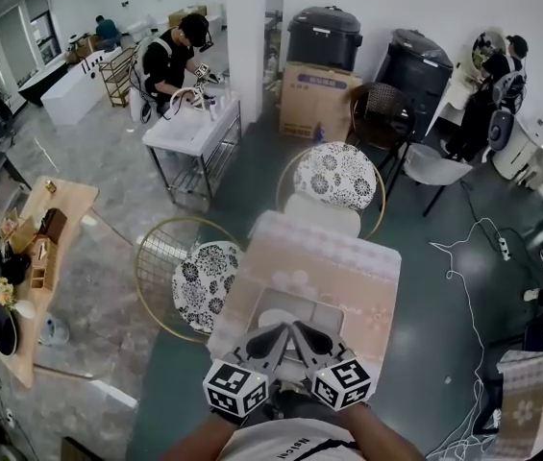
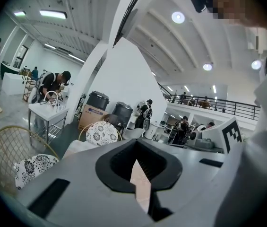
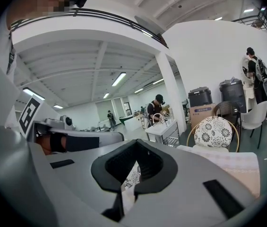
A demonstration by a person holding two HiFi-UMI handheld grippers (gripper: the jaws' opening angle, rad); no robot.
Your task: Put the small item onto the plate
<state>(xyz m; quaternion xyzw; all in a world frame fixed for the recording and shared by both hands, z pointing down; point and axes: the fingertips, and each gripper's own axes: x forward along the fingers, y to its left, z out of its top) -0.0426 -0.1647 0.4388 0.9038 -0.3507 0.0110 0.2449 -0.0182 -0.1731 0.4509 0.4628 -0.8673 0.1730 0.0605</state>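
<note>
Both grippers are held close together near the person's chest, over the near edge of a small table (image 1: 348, 267) with a pale pink cloth. In the head view my left gripper (image 1: 273, 342) and right gripper (image 1: 305, 339) point forward with their tips almost touching. Just beyond the tips lies a pale, squarish plate (image 1: 295, 307), partly hidden by the jaws. I cannot make out any small item. In the left gripper view the left gripper (image 2: 139, 173) is shut with nothing in it. In the right gripper view the right gripper (image 3: 131, 173) also looks shut and empty.
Two round chairs with black-and-white patterned cushions stand by the table, one at the far side (image 1: 338, 176) and one at the left (image 1: 204, 277). A cardboard box (image 1: 314, 99) and dark bins (image 1: 324, 36) stand behind. People work at other tables farther off. Cables lie on the floor at the right (image 1: 468, 257).
</note>
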